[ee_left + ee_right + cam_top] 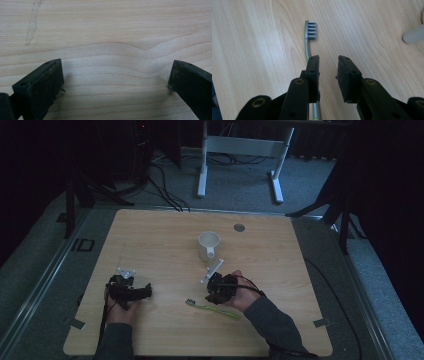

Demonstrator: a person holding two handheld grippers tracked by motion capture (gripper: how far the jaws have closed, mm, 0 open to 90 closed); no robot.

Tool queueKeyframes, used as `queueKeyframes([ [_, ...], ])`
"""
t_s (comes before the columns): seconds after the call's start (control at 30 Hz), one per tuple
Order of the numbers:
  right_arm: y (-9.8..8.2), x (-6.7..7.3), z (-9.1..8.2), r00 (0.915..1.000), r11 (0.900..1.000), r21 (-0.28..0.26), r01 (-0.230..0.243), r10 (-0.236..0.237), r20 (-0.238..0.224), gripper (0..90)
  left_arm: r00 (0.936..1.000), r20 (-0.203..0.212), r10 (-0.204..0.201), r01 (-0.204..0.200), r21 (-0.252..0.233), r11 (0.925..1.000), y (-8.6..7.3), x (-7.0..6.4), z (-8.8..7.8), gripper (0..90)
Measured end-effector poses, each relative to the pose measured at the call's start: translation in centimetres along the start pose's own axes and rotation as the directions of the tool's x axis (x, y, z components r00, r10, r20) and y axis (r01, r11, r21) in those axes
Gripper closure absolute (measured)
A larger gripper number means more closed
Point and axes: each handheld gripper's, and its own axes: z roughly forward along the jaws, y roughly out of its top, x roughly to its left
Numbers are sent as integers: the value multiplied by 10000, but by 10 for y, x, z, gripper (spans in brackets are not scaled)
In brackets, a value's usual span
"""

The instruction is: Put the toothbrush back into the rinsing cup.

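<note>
A toothbrush (213, 308) with a green handle and grey head lies flat on the wooden table (150, 235), near the front middle. My right gripper (216, 294) hovers just above its handle. In the right gripper view the jaws (328, 60) stand open with a narrow gap and only bare wood between them. The toothbrush (310, 30) runs beside and under the left jaw, bristle head pointing away. A white mug (208, 245) stands upright behind the right hand. My left gripper (131, 291) rests at the front left, its jaws (117, 65) wide open over bare wood.
A small grey disc (239, 227) is set into the table near the back edge. A white rounded shape (413, 35) shows at the right edge of the right gripper view. A white desk frame (240, 155) and cables lie on the floor beyond.
</note>
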Motion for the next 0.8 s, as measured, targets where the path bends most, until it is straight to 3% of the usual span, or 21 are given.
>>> queueKeyframes([
  [0.4,7,6,4,9984,9956,738,573,-568,-80,707,10000,8,1,-1,-17,10000,0,0,0,2],
  [0.8,9,6,9,9981,9891,1350,582,-548,-288,747,10000,35,14,-14,-27,10000,0,-1,0,2],
])
